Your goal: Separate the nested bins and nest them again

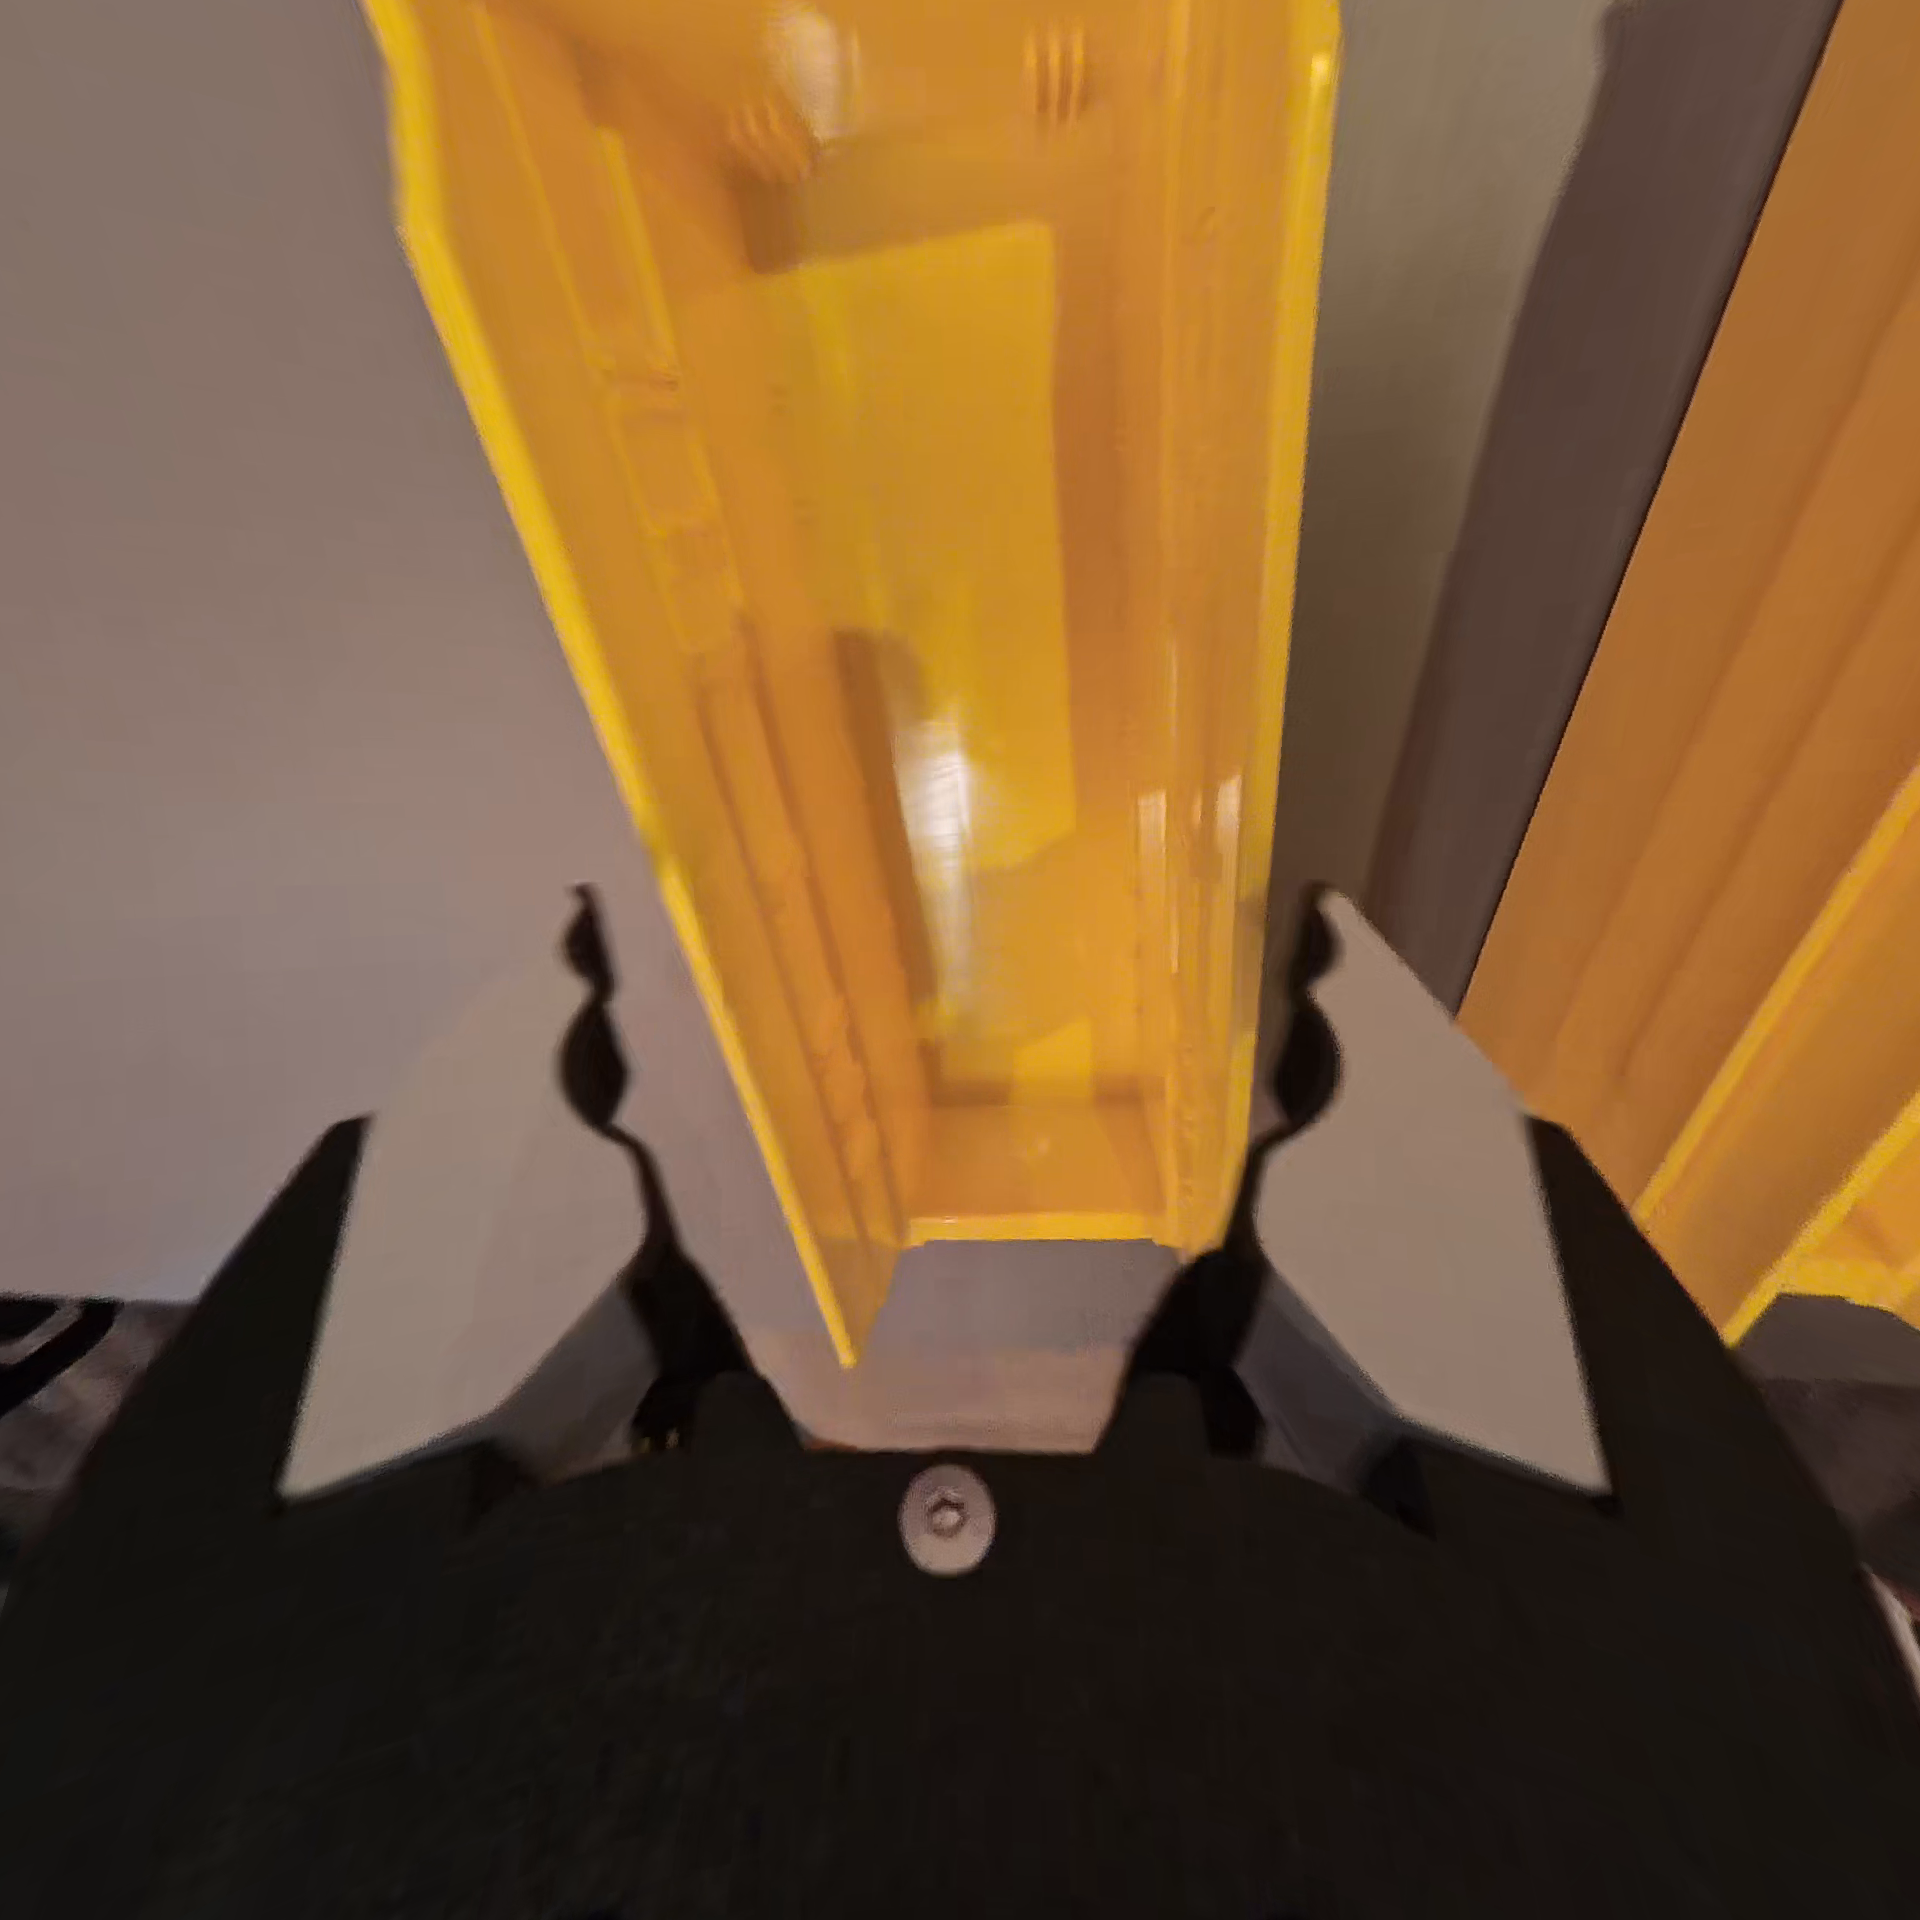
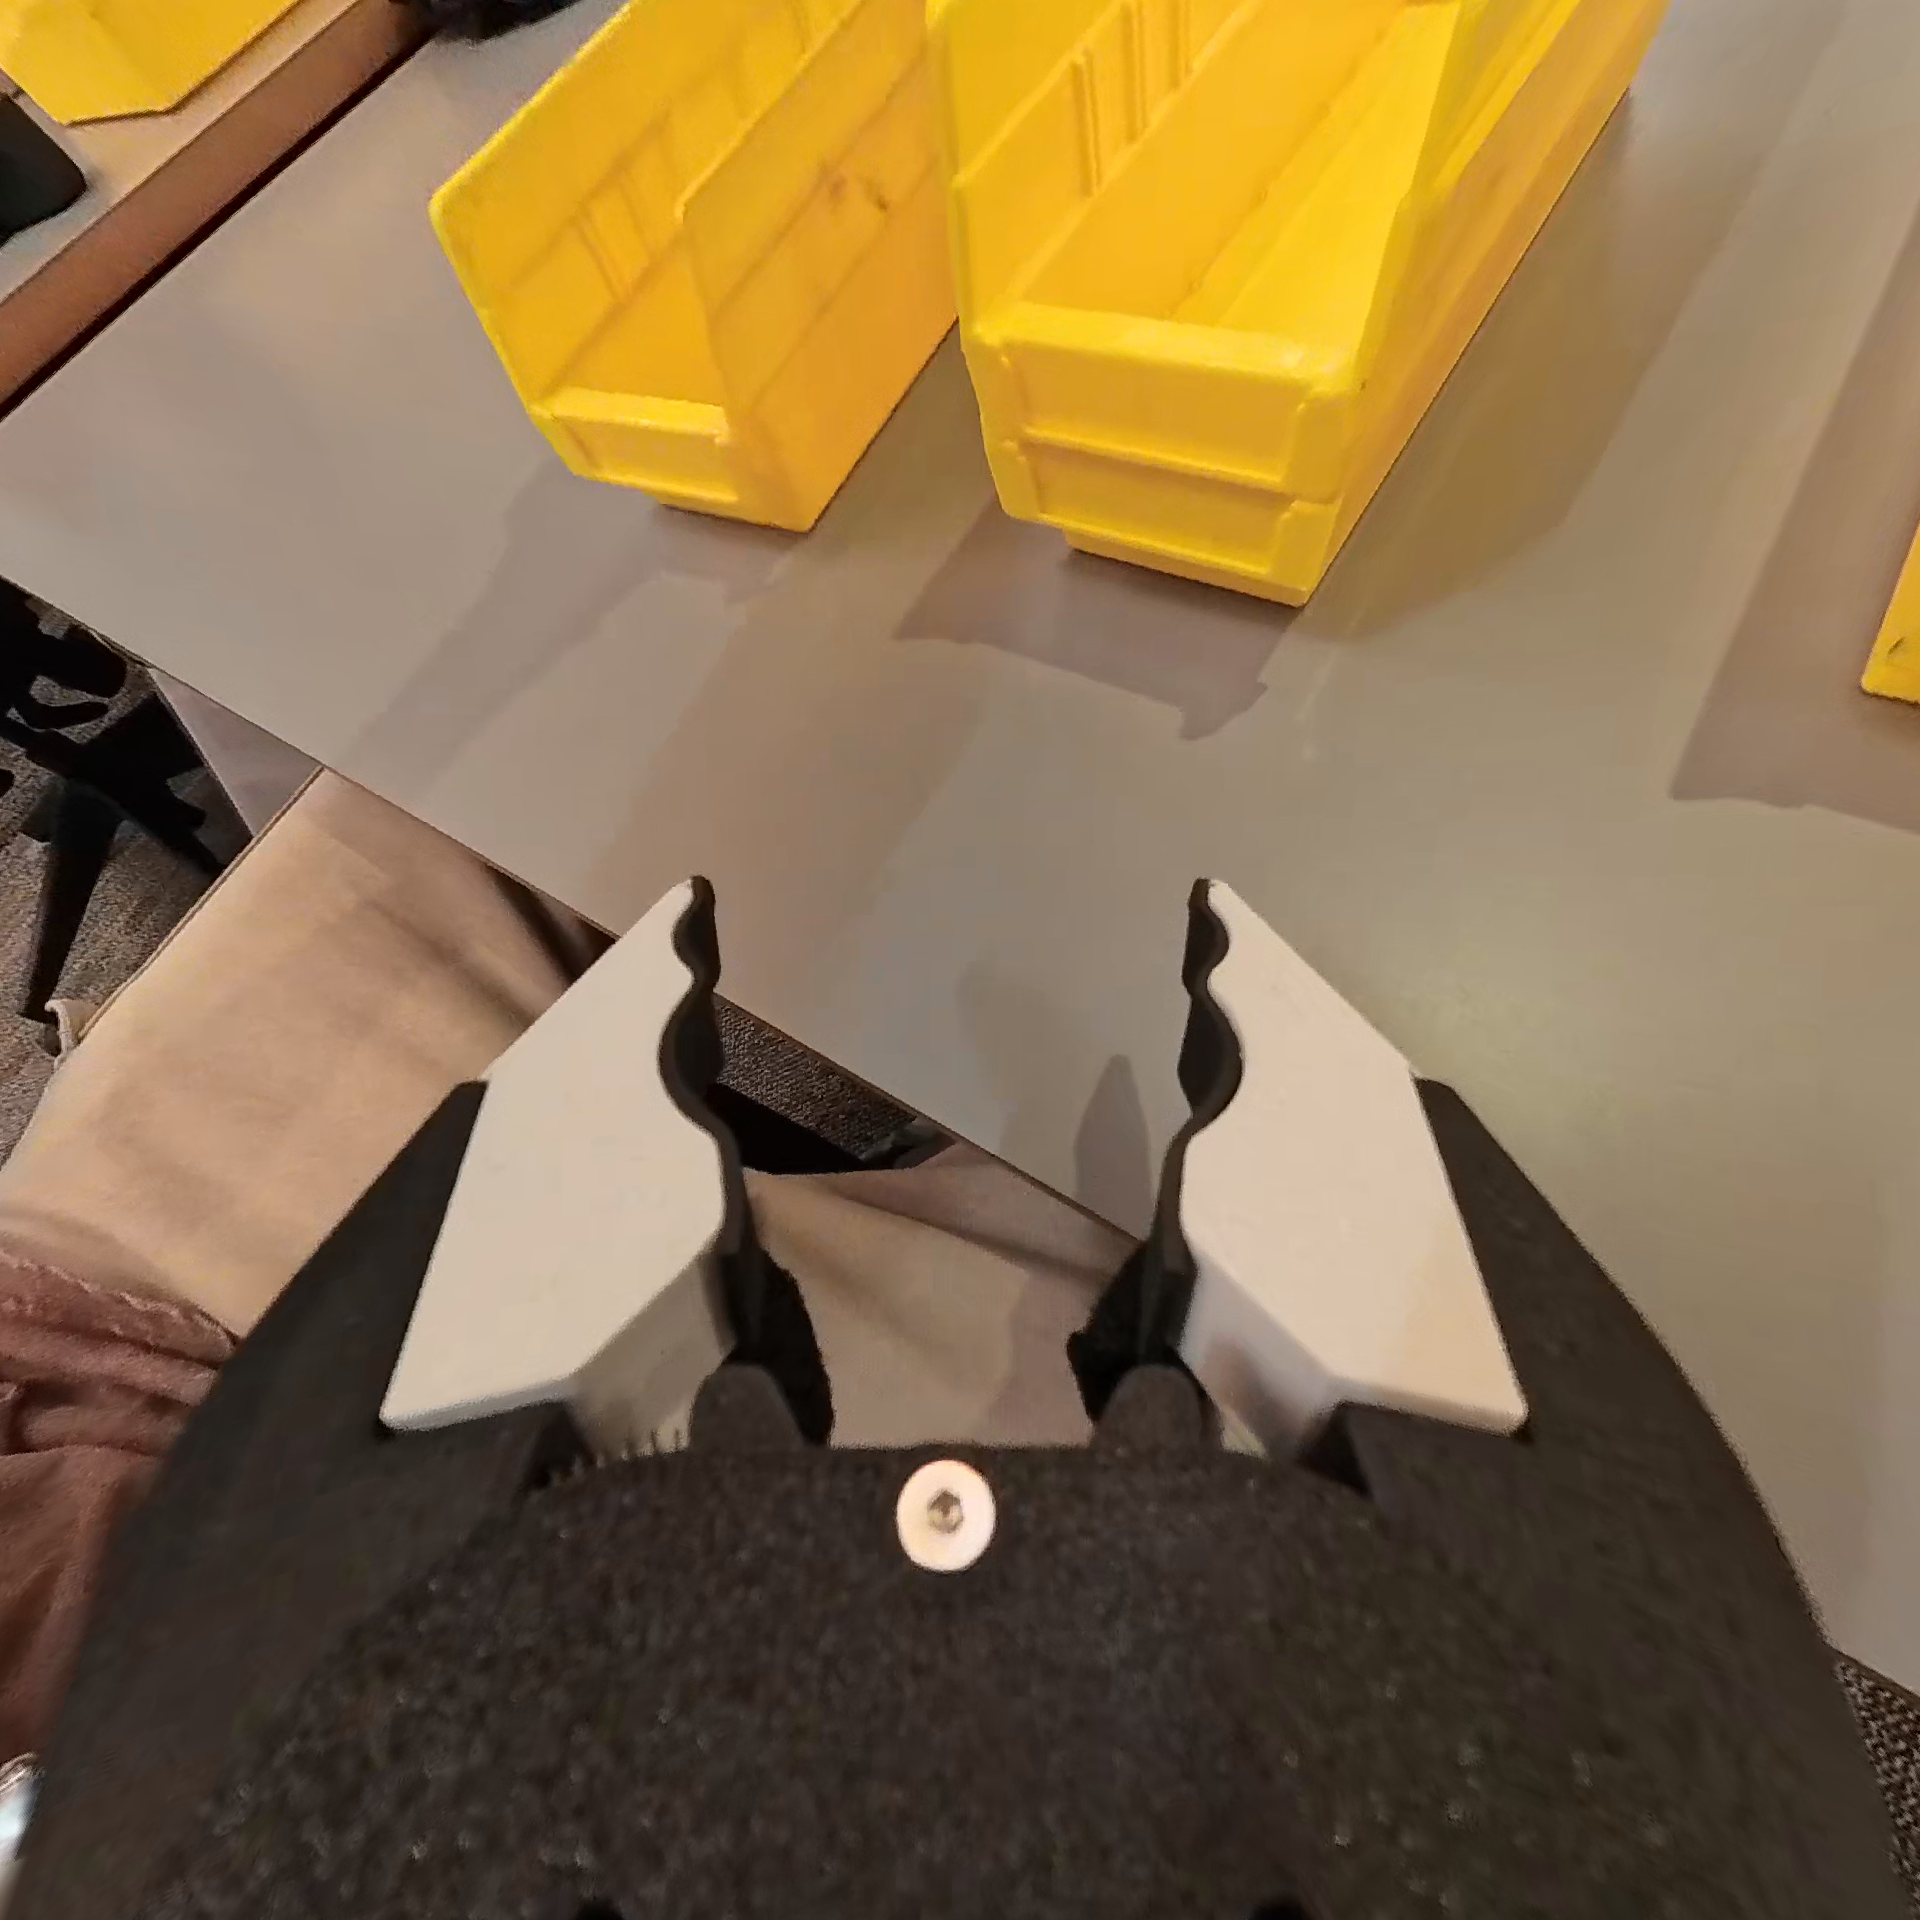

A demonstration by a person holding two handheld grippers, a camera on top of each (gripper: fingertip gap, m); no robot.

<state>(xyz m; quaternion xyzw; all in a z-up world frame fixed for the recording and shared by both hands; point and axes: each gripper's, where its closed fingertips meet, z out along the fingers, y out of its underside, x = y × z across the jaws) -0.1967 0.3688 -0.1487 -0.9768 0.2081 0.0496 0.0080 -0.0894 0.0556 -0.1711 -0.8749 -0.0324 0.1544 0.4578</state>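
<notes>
In the left wrist view a long yellow bin (image 1: 935,623) runs away from me, blurred, its inside showing. Its near end sits between the jaws of my left gripper (image 1: 951,904), which is open and straddles it. The right finger (image 1: 1382,1091) is close against the bin's wall and the left finger (image 1: 499,1143) stands apart from it. In the right wrist view my right gripper (image 2: 951,894) is open and empty over the table's front edge. Ahead stand a single yellow bin (image 2: 707,312) and, to its right, two nested yellow bins (image 2: 1195,416).
The grey table (image 2: 1351,883) carries the bins. Another yellow bin (image 1: 1714,727) lies right of the left gripper, and a yellow corner (image 2: 1896,644) shows at the right edge. A further bin (image 2: 125,52) sits on a table at back left. A person's lap (image 2: 260,987) is below the front edge.
</notes>
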